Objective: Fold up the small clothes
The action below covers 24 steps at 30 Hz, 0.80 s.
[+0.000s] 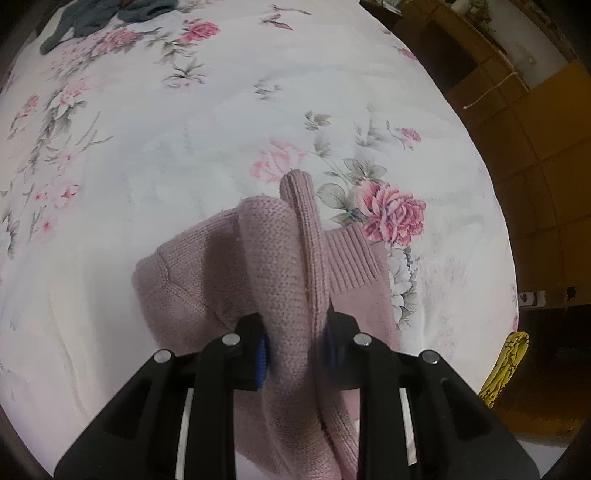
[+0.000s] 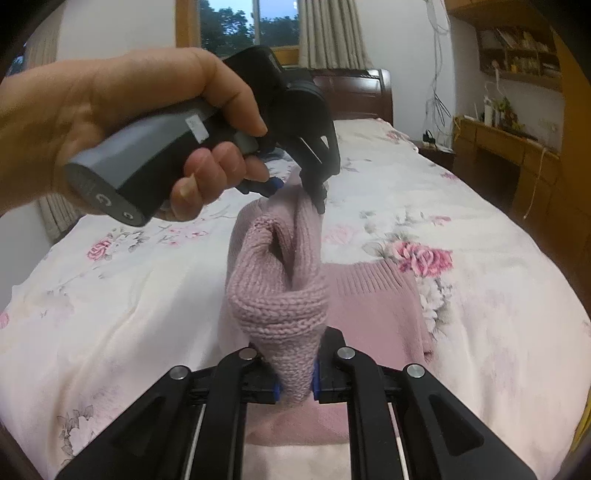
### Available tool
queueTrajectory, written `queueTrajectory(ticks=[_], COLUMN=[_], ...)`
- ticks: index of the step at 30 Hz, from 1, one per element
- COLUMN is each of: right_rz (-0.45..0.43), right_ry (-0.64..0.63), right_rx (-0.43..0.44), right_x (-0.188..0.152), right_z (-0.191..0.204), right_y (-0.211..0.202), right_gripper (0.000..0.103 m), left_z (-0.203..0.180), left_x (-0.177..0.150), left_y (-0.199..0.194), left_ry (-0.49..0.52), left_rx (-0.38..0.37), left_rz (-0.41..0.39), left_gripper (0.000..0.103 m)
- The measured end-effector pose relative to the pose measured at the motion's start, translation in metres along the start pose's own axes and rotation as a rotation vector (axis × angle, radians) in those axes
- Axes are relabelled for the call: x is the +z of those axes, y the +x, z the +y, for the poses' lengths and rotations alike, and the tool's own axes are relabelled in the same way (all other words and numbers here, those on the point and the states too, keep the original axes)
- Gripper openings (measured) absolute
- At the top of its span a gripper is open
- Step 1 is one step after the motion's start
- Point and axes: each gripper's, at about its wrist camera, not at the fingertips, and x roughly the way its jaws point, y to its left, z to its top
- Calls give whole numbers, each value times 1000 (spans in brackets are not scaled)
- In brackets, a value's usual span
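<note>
Floral bedspread point(image 2: 110, 314) (mostly bare) under both tools' pinched pink sweater point(image 2: 280, 295).

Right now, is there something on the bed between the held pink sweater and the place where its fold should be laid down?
Nothing visible does. Both grippers, left and right, hold the pink sweater, and the floral bedspread around it is bare. The dark garment lies far off at the bed's other end.

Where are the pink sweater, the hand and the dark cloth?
sweater point(image 1: 280, 258), left wrist view, on its lifted knit fold.
hand point(image 2: 110, 110), right wrist view, on its back.
dark cloth point(image 1: 96, 18), left wrist view, on its middle.
</note>
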Motion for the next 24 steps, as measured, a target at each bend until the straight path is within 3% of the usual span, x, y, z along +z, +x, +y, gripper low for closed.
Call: queueTrajectory(ticks=[24], right_rz=[74], right_ry=[147], right_rx=[-1], right_x=[-39], right_z=[-69], right_y=[7], right_gripper=[11], left_z=[-74], left_x=[-10], left_y=[69], left_ry=[87], left_rx=[90], left_rz=[9], left_gripper=[22])
